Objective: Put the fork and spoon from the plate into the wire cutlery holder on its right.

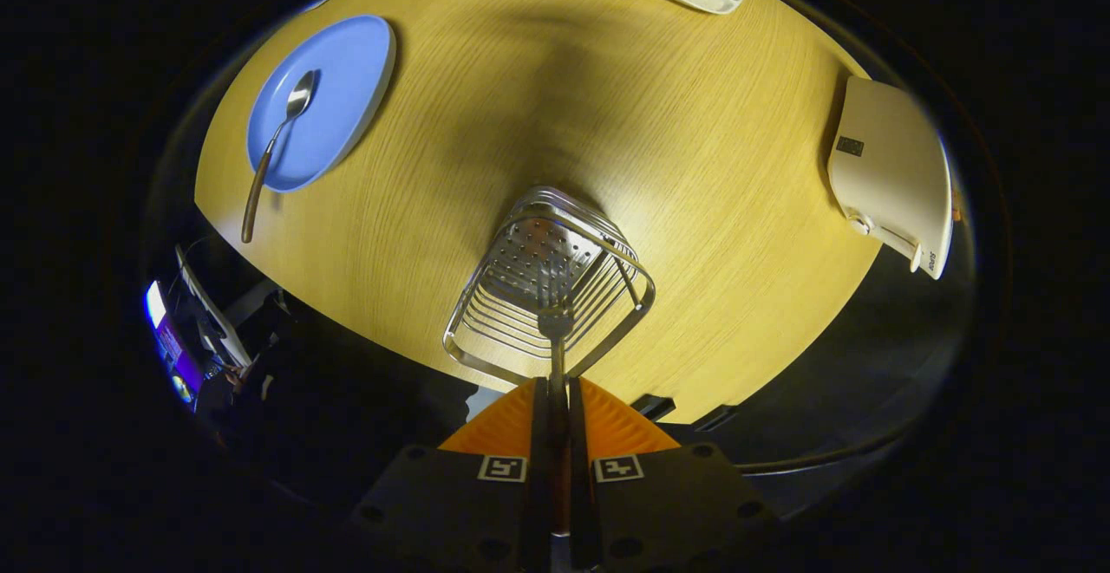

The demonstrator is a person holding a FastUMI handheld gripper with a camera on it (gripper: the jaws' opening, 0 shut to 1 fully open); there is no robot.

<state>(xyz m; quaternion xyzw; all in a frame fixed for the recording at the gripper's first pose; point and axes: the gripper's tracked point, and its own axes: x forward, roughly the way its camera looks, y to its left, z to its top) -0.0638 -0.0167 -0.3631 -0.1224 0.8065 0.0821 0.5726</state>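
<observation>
Between the closed gripper [556, 400] fingers, fork [555, 323] clamped, tines inside wire holder [548, 285] near surface [555, 122] edge.

I see a blue plate [342, 96] holding a silver spoon [276, 144] with a brown handle, a shiny silver wire cutlery holder [520, 296], and a yellow wood-grain desk [694, 166].

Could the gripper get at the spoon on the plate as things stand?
Probably not yet: the gripper is shut on the fork over the wire holder. The spoon lies uncovered on the blue plate.
</observation>
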